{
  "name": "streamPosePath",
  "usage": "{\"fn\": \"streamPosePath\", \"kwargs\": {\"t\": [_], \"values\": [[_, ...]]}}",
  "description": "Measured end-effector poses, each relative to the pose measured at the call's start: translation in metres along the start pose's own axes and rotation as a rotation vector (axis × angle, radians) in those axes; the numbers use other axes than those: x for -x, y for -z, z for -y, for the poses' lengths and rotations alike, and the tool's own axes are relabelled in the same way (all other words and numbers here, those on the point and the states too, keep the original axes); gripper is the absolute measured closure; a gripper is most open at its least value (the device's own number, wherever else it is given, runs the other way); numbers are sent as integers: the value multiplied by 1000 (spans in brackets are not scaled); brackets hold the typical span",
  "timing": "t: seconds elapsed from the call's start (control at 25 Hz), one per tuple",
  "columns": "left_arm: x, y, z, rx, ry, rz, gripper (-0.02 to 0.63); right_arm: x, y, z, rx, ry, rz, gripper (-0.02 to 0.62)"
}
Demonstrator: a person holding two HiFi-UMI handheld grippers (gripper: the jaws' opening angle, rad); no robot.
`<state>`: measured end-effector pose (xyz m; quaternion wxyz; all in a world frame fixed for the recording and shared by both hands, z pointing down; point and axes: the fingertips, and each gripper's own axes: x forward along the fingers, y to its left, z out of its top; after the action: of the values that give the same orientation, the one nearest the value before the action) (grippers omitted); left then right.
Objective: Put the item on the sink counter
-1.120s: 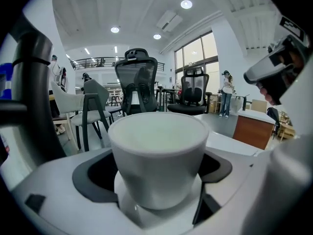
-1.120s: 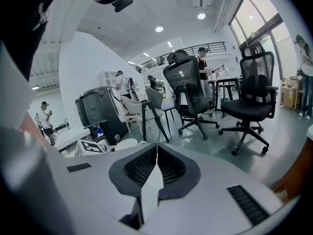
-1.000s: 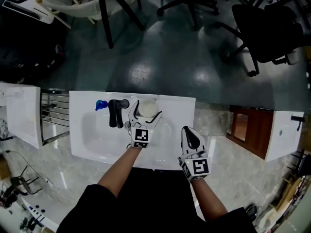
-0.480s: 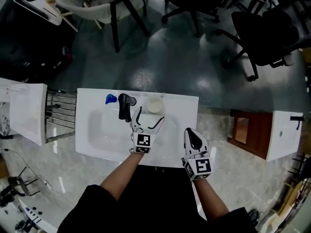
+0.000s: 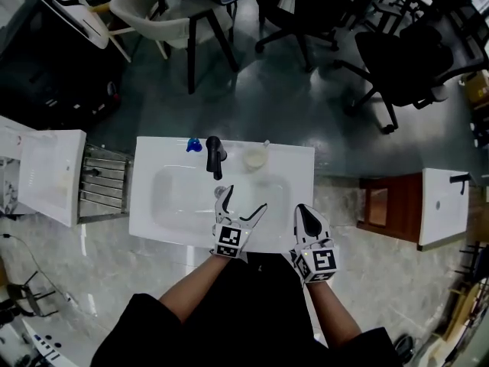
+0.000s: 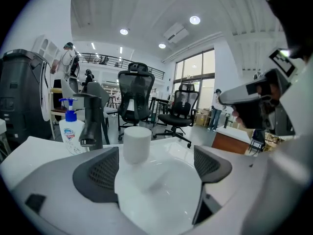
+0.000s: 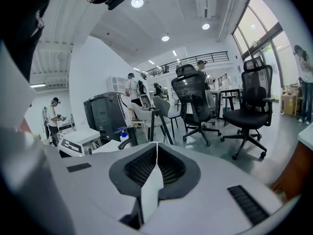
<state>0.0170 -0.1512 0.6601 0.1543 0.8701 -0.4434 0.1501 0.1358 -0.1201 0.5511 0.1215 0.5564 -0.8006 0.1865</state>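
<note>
– White sink counter point(image 5: 149, 159) was seen from above; where was the small white cylindrical cup point(image 5: 254, 159) found?
– It was stood upright on the back rim, just right of the black tap point(image 5: 216, 155). A soap bottle with a blue pump point(image 5: 195, 144) was set at the tap's left.
– How were the tools held?
– The left gripper point(image 5: 244, 199) was spread wide over the basin's near side, with nothing gripped, apart from the cup. The right gripper point(image 5: 306, 214) was pressed fully closed and empty, at the counter's near right edge.

L gripper point(image 5: 244, 199), R gripper point(image 5: 306, 212): white shells, blk ribbed pads point(image 6: 98, 173), b/w marker cubes point(image 5: 228, 238). Wearer: blk top point(image 5: 145, 331).
</note>
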Motion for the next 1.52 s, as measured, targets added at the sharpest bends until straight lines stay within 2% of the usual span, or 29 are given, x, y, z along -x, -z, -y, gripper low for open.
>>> {"fn": "streamPosePath", "kwargs": {"t": [0.2, 0.36, 0.6, 0.76, 1.08, 1.16, 1.2, 1.28, 1.4, 1.48, 1.52], "values": [[68, -13, 21, 15, 37, 42, 135, 31, 19, -51, 21, -36, 13, 563], [118, -20, 25, 25, 8, 70, 135, 58, 22, -93, 91, -67, 21, 563], [195, -26, 20, 40, -35, 129, 135, 86, 31, -139, 95, -90, 42, 563], [245, -36, 15, 80, -71, 171, 135, 101, 30, -163, 101, -101, 49, 563], [288, -41, 10, 146, -62, 174, 137, 127, 11, -208, 52, -102, 98, 563], [289, -41, 18, 113, -21, 161, 142, 133, 14, -217, 55, -112, 92, 563], [290, -42, 23, 75, -3, 160, 170, 136, 15, -220, 58, -115, 87, 563], [297, -45, 28, 33, 12, 177, 290, 140, 18, -225, 70, -128, 78, 563], [313, -53, 22, 103, 16, 245, 447, 139, 19, -231, 95, -140, 76, 563], [318, -56, 22, 127, 8, 247, 549, 138, 12, -230, 105, -115, 76, 563], [319, -56, 25, 126, 3, 234, 563, 139, 7, -228, 113, -97, 78, 563]]}}
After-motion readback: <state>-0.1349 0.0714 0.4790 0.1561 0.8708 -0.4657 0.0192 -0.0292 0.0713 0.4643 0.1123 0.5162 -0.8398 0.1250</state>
